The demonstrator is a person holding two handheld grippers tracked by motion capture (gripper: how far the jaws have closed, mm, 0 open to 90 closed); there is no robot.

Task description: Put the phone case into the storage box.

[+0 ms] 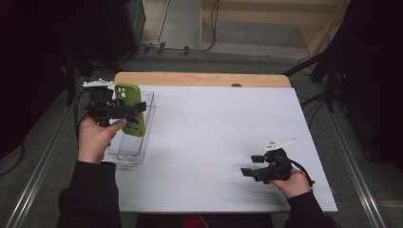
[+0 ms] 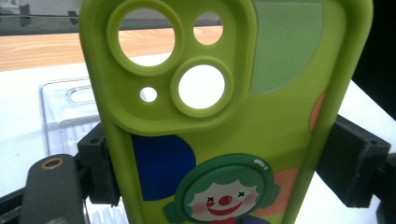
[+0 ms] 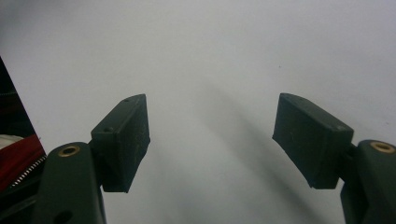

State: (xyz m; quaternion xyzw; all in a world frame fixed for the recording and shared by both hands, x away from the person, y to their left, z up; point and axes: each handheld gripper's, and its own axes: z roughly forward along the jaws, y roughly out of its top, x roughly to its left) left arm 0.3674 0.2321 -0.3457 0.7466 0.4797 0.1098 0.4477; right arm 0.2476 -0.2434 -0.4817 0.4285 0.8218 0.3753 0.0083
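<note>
Left claw (image 1: 124, 108) clamps green phone case (image 1: 129, 109) upright, clear tray (image 1: 148, 124) just beneath it — case lifted out, setting down remains; right claw (image 1: 250, 172) wide, empty, well apart.

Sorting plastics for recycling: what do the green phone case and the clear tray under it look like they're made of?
Phone case: probably soft silicone or rubbery plastic, matte, with thick rounded edges and a printed clown. Tray: likely thin rigid plastic, clear and glossy, with ribbed walls.
</note>
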